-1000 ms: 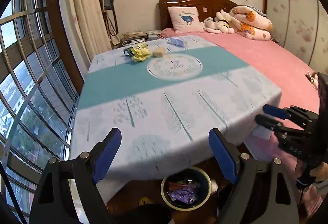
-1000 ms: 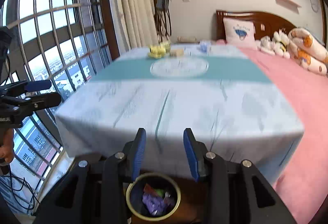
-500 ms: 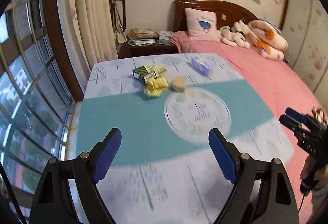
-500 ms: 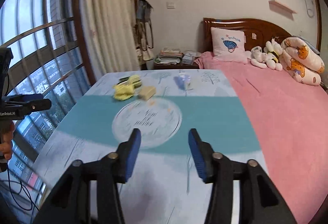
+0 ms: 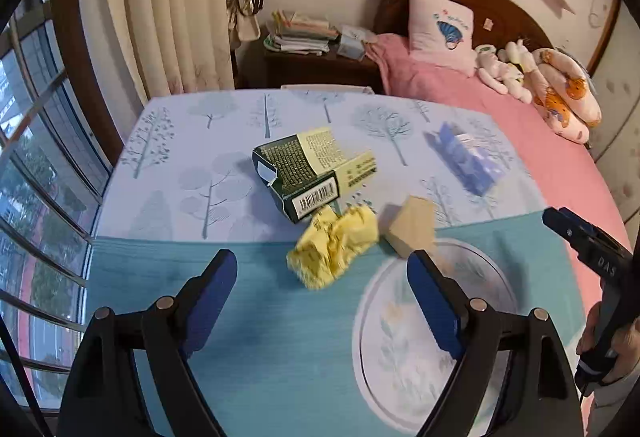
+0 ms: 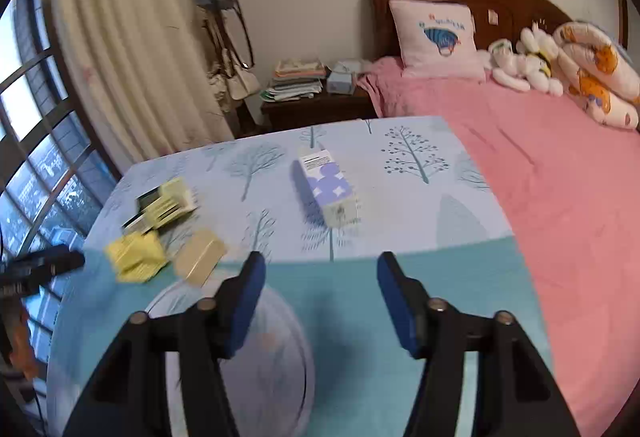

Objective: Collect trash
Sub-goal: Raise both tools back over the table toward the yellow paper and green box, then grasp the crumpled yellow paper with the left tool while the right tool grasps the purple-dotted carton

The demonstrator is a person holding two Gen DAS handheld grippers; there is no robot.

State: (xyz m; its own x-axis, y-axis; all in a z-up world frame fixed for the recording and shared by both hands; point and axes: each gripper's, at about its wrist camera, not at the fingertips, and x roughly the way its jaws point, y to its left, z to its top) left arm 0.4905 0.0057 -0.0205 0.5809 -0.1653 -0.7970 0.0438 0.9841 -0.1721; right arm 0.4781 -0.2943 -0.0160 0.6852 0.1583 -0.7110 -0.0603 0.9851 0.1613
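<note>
We've got the trash sitting on the bench [image 5: 168, 277] with its tree-print cloth: a dark green and yellow carton [image 5: 310, 173] with a barcode and print too tiny to read, a crumpled yellow paper [image 5: 334, 247] touching it, a tan block [image 5: 412, 227] just beside, and a purple-and-white box [image 6: 326, 189] further right. Our left gripper [image 5: 320, 301] is wide open over the paper, empty. Our right gripper [image 6: 320, 301] is opening, nothing between its jaws; "DAS" shows on it.

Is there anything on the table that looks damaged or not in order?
Yes. The yellow paper is crumpled into a wad. Behind it, the dark green carton lies on its side with its end flap torn open.
</note>
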